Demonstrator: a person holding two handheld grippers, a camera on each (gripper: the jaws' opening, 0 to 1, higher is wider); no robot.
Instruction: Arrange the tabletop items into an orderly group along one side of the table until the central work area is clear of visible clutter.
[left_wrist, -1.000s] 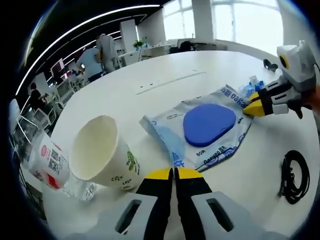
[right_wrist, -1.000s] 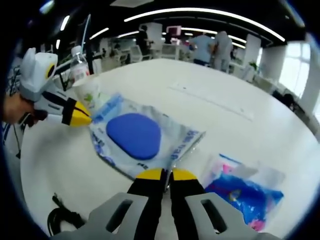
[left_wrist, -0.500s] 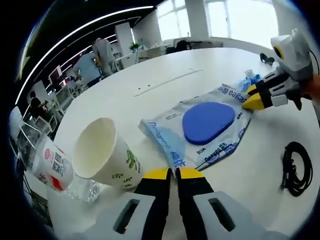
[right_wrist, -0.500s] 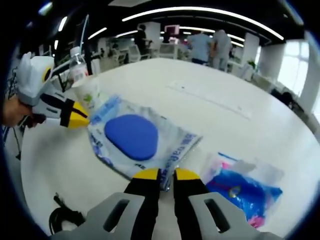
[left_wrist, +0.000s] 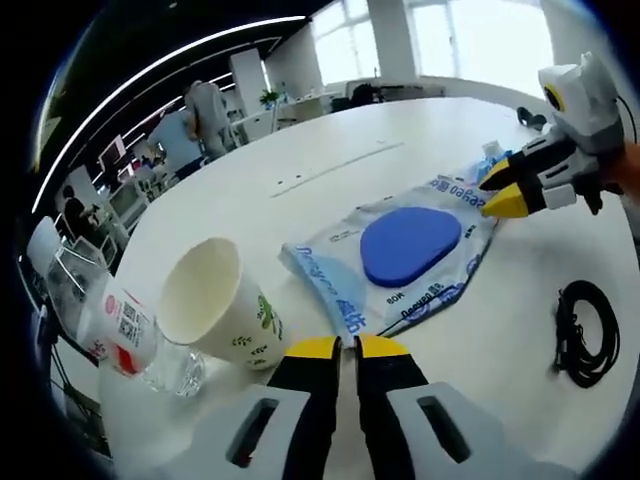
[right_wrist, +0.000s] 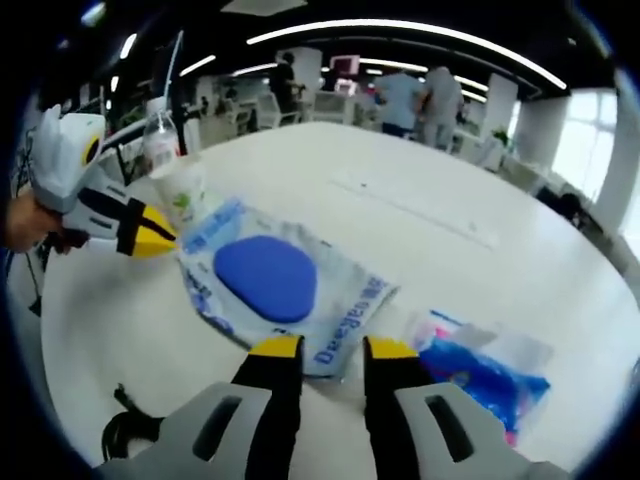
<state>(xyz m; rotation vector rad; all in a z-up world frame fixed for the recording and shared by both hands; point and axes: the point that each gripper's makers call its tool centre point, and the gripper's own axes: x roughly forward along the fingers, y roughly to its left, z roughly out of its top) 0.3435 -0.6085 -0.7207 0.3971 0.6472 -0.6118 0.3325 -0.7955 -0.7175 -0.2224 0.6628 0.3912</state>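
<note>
A clear plastic bag (left_wrist: 330, 262) with a blue oval pad (left_wrist: 410, 245) inside lies flat on the white table (left_wrist: 300, 150). My left gripper (left_wrist: 348, 345) has its jaws almost together at the bag's near corner. Seen from the right gripper view, it (right_wrist: 170, 240) touches the bag (right_wrist: 350, 300) at its left edge. My right gripper (right_wrist: 332, 347) is open, its jaws apart just short of the bag's edge. In the left gripper view it (left_wrist: 495, 193) hovers forked at the bag's far end.
A paper cup (left_wrist: 215, 305) and a clear bottle (left_wrist: 125, 335) with a red-and-white label lie tipped beside the bag. A small blue packet (right_wrist: 480, 370) sits to the right of my right gripper. A coiled black cable (left_wrist: 580, 330) lies near the table edge. People stand in the background.
My right gripper has opened and let go of the bag's edge. The left gripper's jaws have parted very slightly. The bag has barely moved.
</note>
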